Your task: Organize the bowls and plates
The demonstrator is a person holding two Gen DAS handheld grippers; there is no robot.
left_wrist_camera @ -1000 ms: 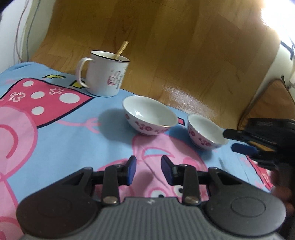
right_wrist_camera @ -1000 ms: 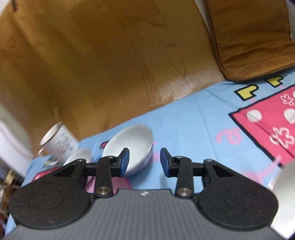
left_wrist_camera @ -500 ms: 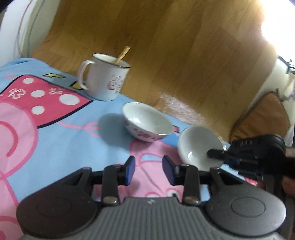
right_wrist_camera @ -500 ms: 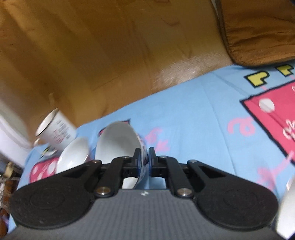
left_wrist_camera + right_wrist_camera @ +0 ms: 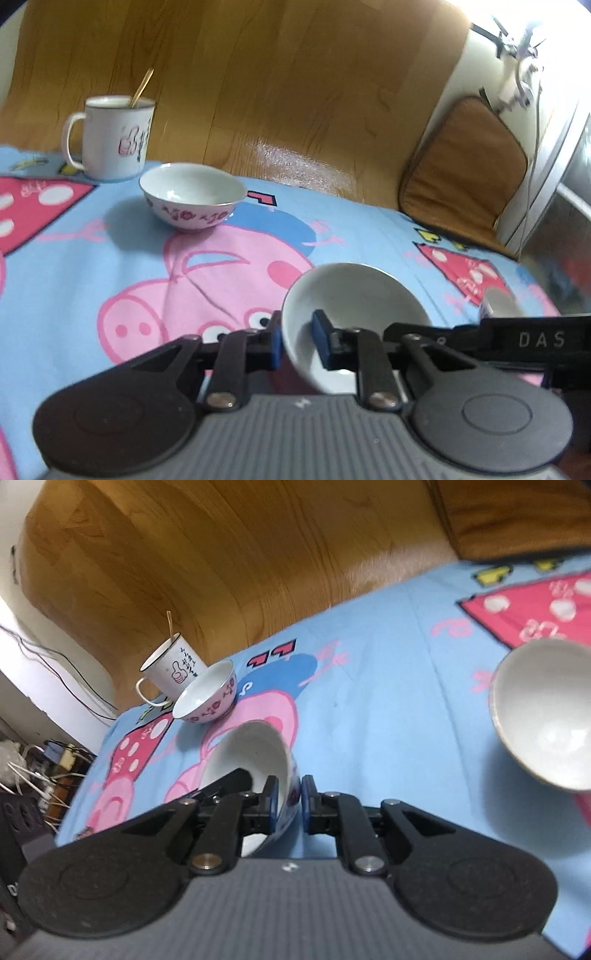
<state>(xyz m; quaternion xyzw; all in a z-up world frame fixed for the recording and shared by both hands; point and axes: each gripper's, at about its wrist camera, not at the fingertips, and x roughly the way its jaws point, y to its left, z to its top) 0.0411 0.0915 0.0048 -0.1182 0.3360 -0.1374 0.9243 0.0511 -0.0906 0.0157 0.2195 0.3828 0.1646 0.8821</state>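
A small white bowl with a pink flower band hangs tilted just above the cloth, held from two sides. My left gripper is shut on its near rim, one pad inside and one outside. My right gripper pinches the opposite wall. Its jaws are opening, with the pads still on the wall. The right gripper's black housing reaches in from the right. A larger flowered bowl stands upright by the mug. A third white bowl sits at the right.
A white mug with a stick in it stands at the far edge of the blue cartoon-pig cloth. Beyond the cloth is wood floor, and a brown cushion lies at the far right.
My right gripper shut on the small bowl, tipped it up and carried it towards my left gripper. The left gripper, open before, has shut on the bowl's other rim.
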